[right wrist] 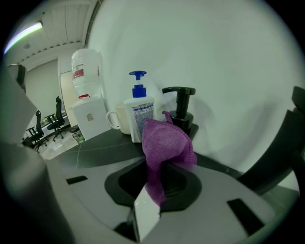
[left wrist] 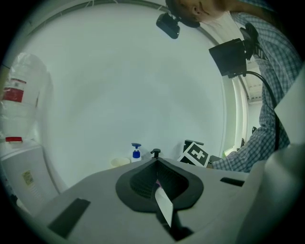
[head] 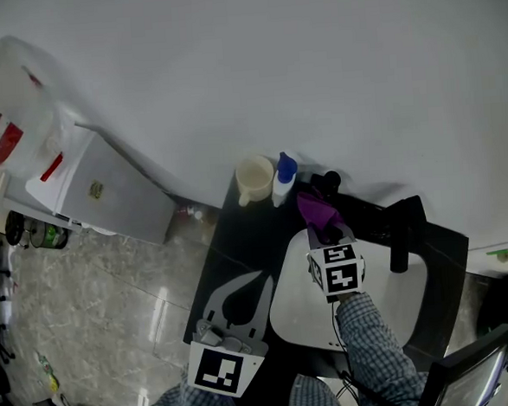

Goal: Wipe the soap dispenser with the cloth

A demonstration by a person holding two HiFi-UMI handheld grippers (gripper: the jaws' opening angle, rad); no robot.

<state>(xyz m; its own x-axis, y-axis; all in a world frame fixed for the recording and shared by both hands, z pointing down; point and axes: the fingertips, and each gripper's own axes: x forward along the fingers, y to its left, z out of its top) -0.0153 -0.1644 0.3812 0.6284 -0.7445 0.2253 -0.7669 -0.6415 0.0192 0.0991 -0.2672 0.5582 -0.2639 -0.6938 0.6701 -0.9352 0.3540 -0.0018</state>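
A black pump soap dispenser [head: 329, 182] [right wrist: 181, 107] stands at the back of the dark counter [head: 230, 234], by the wall. Left of it are a white bottle with a blue pump [head: 283, 177] [right wrist: 139, 114] and a cream mug [head: 254, 180] [right wrist: 119, 119]. My right gripper [head: 325, 232] [right wrist: 157, 188] is shut on a purple cloth [head: 317, 209] [right wrist: 164, 145]. The cloth stands up from the jaws just in front of the black dispenser, and I cannot tell whether they touch. My left gripper [head: 261, 280] [left wrist: 159, 183] hangs shut and empty over the counter's front left, well short of the bottles.
A white basin [head: 295, 299] lies under my right gripper, with a black faucet [head: 403, 231] at its right. A water cooler [head: 105, 186] with a big bottle [head: 5, 111] stands on the floor to the left. A dark screen [head: 465, 374] is at the bottom right.
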